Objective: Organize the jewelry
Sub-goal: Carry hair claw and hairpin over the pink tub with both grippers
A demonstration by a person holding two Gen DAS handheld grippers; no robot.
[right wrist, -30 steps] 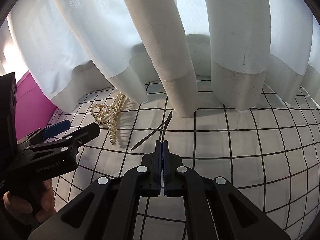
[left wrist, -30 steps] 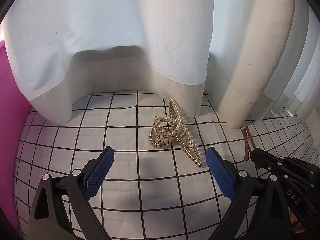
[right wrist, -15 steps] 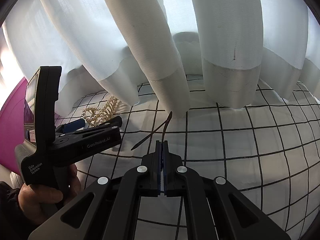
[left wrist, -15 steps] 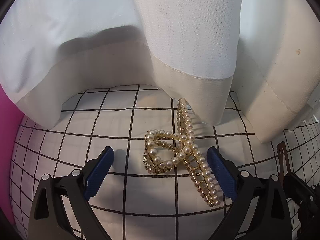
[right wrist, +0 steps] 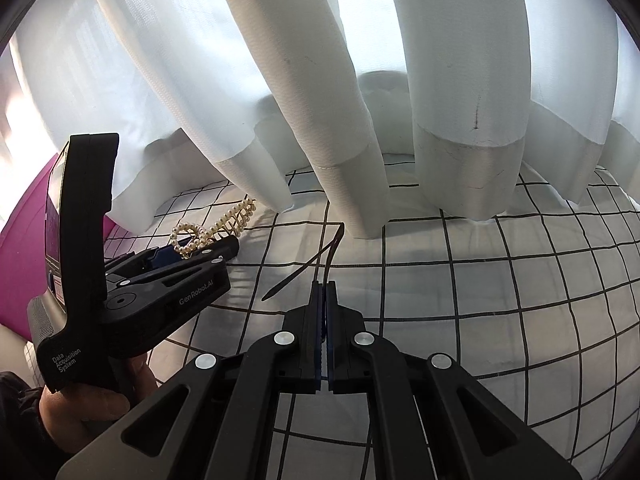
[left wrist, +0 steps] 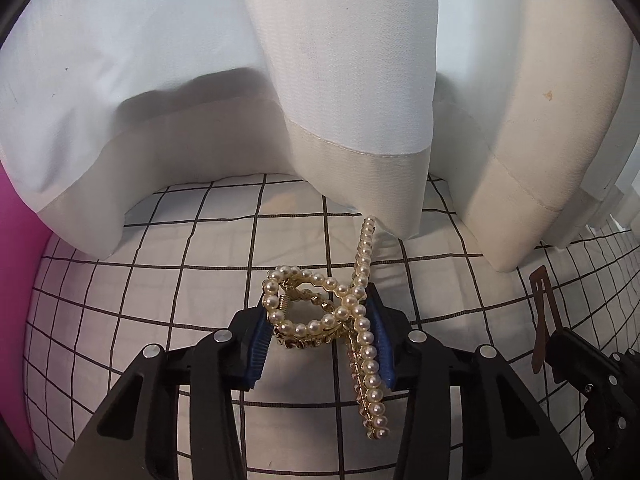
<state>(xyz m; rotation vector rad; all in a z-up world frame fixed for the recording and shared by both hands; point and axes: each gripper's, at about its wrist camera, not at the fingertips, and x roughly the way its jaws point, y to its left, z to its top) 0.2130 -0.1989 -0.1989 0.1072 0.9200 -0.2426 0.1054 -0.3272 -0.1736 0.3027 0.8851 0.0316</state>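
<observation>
A gold hair claw set with pearls (left wrist: pixel 362 322) lies on the checked cloth, just in front of the curtain hem. My left gripper (left wrist: pixel 320 332) has its jaws closing on it; both blue pads (left wrist: pixel 260 340) touch the claw's looped end, which sits between them. The right wrist view shows the same claw (right wrist: pixel 216 226) at the tips of the left gripper (right wrist: pixel 196 250). My right gripper (right wrist: pixel 320 292) is shut on a thin brown snap clip (right wrist: pixel 330 246) that sticks out forward from its tips. In the left wrist view the brown clip (left wrist: pixel 542 304) and right gripper (left wrist: pixel 560 340) are at the right edge.
White curtains (left wrist: pixel 360 100) hang in folds down to the black-gridded white cloth (right wrist: pixel 480 280) directly behind the claw. A pink surface (left wrist: pixel 16 280) borders the cloth on the left. A person's hand (right wrist: pixel 80 400) grips the left tool's handle.
The left gripper moved forward and down over the pearl claw, and its wide-open jaws came in against the claw's loop. The right gripper stayed put, still shut on the brown clip.
</observation>
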